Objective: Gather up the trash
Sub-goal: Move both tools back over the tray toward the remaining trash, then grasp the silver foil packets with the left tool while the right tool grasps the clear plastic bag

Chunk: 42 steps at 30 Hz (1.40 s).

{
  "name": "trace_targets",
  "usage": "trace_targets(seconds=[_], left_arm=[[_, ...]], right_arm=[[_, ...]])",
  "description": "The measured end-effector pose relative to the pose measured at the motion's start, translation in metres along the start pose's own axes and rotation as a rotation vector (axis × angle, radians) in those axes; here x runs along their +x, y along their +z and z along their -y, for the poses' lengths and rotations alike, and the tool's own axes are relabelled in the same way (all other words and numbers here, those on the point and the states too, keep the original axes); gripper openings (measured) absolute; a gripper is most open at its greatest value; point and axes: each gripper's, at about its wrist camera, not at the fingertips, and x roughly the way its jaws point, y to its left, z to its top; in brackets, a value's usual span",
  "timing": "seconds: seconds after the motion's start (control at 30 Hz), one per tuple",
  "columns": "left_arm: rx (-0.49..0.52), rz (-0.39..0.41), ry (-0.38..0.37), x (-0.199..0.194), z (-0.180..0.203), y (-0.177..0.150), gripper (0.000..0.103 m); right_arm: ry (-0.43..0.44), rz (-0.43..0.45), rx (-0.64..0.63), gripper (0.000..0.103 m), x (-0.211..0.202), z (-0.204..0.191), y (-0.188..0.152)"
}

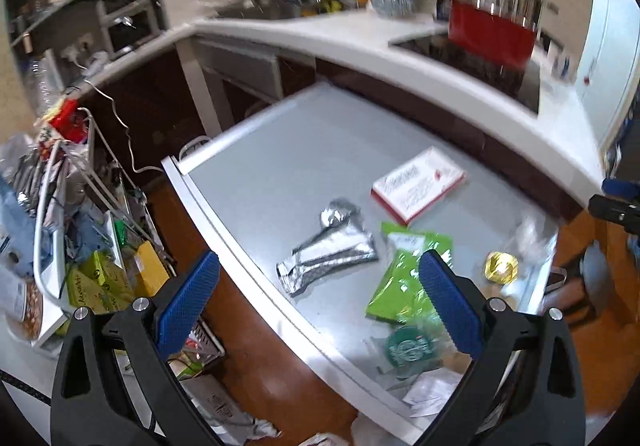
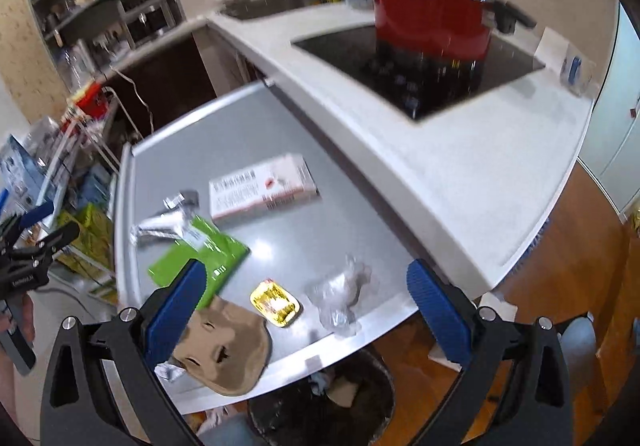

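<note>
The grey table [image 2: 280,230] is carrying trash: white box [image 2: 262,185] at twelve o'clock, green packet [image 2: 216,258] (nine), gold wrapper [image 2: 275,303] centre. Left gripper [image 1: 316,298] and right gripper [image 2: 306,310] are hovering, jaws apart, empty.

Black grippers [image 1: 318,302], blue ribbed pads [image 1: 450,304]

The table [image 2: 280,230] is grey with a white edge. On it lie a shiny silver wrapper [image 1: 328,250], a bright green packet [image 2: 200,262], a white box [image 2: 260,185] with red trim, and a gold tray [image 2: 275,302]. The pot [image 2: 434,25] is red.
</note>
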Motion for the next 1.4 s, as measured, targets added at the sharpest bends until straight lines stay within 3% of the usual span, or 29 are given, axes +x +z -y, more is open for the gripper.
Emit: trace_targets(seconds=[0.37, 0.7, 1.0, 1.13, 1.4], left_arm=[[0.156, -0.137, -0.057, 0.072, -0.004, 0.0, 0.1], [0.319, -0.247, -0.123, 0.125, -0.006, 0.002, 0.1], [0.308, -0.29, -0.152, 0.154, -0.012, 0.002, 0.1], [0.301, -0.279, -0.137, 0.16, -0.013, 0.003, 0.1], [0.303, -0.278, -0.161, 0.166, -0.006, 0.007, 0.1]], right_arm=[[-0.055, -0.114, 0.023, 0.099, 0.052, 0.009, -0.01], [-0.027, -0.186, 0.087, 0.099, 0.084, 0.015, -0.012], [-0.012, -0.248, 0.147, 0.097, 0.109, 0.02, -0.017], [-0.031, -0.264, 0.17, 0.084, 0.12, 0.022, -0.018], [-0.068, -0.296, 0.166, 0.084, 0.139, 0.027, -0.018]])
